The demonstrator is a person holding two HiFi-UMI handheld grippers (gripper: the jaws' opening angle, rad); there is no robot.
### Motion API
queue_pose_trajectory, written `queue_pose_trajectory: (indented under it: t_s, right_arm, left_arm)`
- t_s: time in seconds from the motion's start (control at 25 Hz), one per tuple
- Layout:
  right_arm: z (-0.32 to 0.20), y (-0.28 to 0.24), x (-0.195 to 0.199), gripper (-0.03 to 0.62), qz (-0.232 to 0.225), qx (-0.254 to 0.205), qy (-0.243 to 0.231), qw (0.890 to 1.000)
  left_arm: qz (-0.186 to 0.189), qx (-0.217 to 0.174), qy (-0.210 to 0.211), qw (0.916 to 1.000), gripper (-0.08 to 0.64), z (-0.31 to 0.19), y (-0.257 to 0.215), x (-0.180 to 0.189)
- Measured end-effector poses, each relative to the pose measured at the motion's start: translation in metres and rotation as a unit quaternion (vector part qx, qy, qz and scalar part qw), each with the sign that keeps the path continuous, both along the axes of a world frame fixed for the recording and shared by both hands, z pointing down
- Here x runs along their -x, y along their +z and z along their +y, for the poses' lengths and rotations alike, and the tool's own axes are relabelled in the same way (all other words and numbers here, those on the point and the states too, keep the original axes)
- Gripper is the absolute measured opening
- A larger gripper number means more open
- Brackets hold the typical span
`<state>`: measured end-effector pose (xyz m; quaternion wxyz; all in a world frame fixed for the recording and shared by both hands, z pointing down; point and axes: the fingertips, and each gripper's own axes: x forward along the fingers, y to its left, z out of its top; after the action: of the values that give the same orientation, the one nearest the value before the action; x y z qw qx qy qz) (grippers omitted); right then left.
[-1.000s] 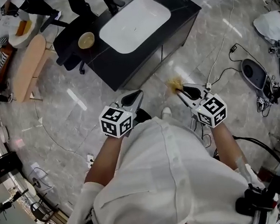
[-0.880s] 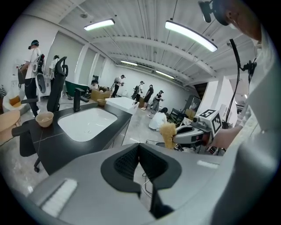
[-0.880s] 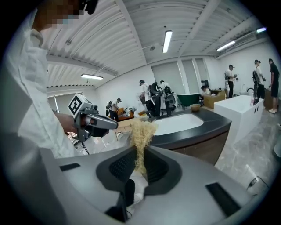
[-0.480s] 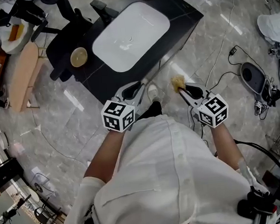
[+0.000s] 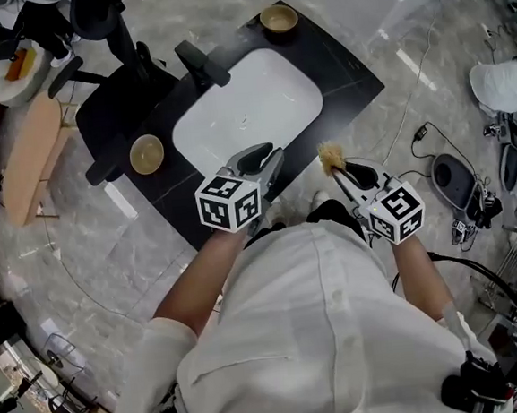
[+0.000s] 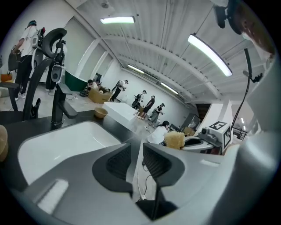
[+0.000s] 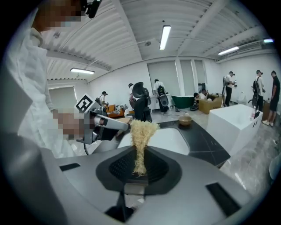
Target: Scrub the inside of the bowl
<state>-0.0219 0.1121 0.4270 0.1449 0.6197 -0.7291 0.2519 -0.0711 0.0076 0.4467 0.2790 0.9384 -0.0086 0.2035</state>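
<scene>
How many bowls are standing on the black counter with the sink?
2. The near bowl sits on the counter left of the sink; the far bowl sits at its far corner. None seems hidden.

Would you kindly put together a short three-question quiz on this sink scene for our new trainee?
1. True or false: the right gripper is empty.
2. How many bowls stand on the black counter?
3. The sink basin holds: A) a bowl B) a scrubber C) nothing.
Key: 1 false, shut on the yellow scrubber; 2 two: near bowl left of the sink, far bowl beyond it; 3 C.
</scene>
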Motion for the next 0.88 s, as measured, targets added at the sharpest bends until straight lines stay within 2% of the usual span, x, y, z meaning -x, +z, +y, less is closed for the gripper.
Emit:
queue_pose_trajectory:
  t_s: [0.2,0.4,0.48,0.64,0.88]
  right_arm:
    - [-0.041,0.008,-0.03,0.041,0.002,0.02,-0.041,0.999]
    - [-0.085,0.017,-0.08,0.041,-0.001,0.015,-0.091,0.996]
    - [-0.097,0.023,-0.101,0.041,-0.005,0.018,-0.113,0.993]
    - [-0.115,0.027,-0.146,0.041,-0.015,0.022,-0.169,0.985]
    - [-0.121,0.045,-0.21,0.041,-0.036,0.038,-0.212,0.976]
  left_arm:
    - [0.002,0.049,-0.054,0.9973,0.067,-0.043,0.011,-0.038]
    - [-0.015,0.038,-0.101,0.9941,0.067,-0.079,0.026,-0.087]
    - [-0.027,0.045,-0.124,0.9909,0.069,-0.091,0.034,-0.108]
    - [-0.042,0.098,-0.196,0.9749,0.069,-0.118,0.05,-0.151]
    - [-0.034,0.156,-0.304,0.9392,0.105,-0.179,0.077,-0.214]
